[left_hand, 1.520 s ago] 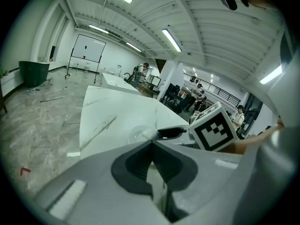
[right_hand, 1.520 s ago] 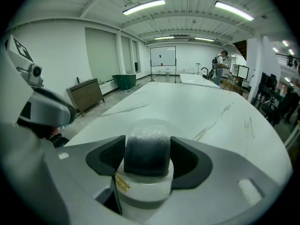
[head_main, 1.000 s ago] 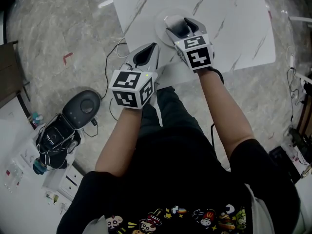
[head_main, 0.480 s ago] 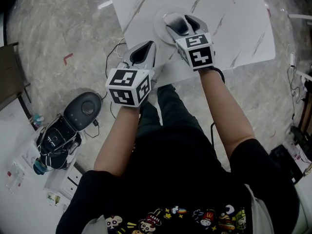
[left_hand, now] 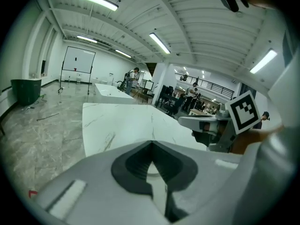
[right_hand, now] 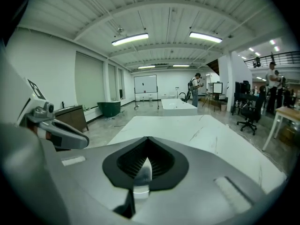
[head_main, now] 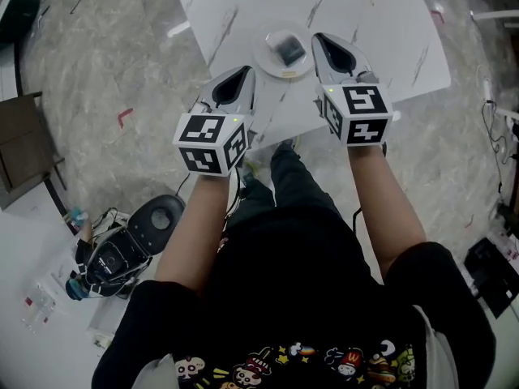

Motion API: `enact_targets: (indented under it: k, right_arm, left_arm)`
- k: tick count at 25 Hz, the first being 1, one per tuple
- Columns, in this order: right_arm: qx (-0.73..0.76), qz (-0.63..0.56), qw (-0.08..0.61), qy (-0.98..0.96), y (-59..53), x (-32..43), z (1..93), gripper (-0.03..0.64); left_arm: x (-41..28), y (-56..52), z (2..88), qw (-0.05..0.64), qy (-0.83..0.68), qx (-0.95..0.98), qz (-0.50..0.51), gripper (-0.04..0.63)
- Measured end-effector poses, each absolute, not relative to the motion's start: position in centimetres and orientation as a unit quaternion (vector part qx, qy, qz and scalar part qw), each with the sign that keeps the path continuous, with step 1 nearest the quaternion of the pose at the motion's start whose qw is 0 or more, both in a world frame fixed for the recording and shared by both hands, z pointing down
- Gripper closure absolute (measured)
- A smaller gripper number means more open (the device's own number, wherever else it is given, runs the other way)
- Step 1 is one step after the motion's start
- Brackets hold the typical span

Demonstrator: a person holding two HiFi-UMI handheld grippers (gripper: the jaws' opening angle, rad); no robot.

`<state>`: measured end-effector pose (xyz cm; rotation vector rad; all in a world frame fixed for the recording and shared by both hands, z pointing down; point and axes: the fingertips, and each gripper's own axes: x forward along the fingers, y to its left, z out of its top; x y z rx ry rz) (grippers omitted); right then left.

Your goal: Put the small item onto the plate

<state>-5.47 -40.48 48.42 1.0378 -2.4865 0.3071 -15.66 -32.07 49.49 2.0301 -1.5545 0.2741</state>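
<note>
A small dark item (head_main: 288, 51) lies on the round white plate (head_main: 265, 57) near the front edge of the white marble table (head_main: 381, 23). Just right of the plate, my right gripper (head_main: 318, 36) is shut and holds nothing; its jaws meet at the tip in the right gripper view (right_hand: 147, 138). Over the table's front left edge, left of the plate, my left gripper (head_main: 246, 70) is likewise shut and empty, tips touching in the left gripper view (left_hand: 151, 142). Neither gripper view shows the plate or the item.
On the floor at the left sit a dark round device (head_main: 160, 217), a black bag with cables (head_main: 105, 258) and a brown piece of furniture (head_main: 24, 144). The person's legs are below the table edge. Other tables and people stand far back in the hall (right_hand: 197, 89).
The right gripper has left the plate and moved to its right and back. The dark item now lies uncovered on the plate. The left gripper has barely moved.
</note>
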Motion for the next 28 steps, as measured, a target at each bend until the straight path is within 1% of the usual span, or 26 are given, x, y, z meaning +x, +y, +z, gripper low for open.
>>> enact_targets:
  k: [8, 13, 20, 28]
  right_arm:
    - [0.414, 0.093, 0.161, -0.891, -38.0, -1.5, 41.2, 0.598]
    - [0.422, 0.088, 0.145, -0.891, -36.0, -0.5, 38.8, 0.598]
    - [0.419, 0.058, 0.14, -0.895, -34.5, -0.8, 37.8, 0.597]
    - [0.41, 0.06, 0.138, -0.9, -33.9, -1.8, 37.3, 0.597]
  left_arm:
    - [-15.9, -32.1, 42.2, 0.199, -0.595, 0.773, 0.095, 0.595]
    - [-16.4, -31.1, 38.5, 0.157, -0.602, 0.779, 0.076, 0.595]
    - [-16.5, -30.6, 38.2, 0.151, -0.602, 0.781, 0.071, 0.594]
    - [-16.4, -29.6, 38.4, 0.154, -0.597, 0.784, 0.074, 0.594]
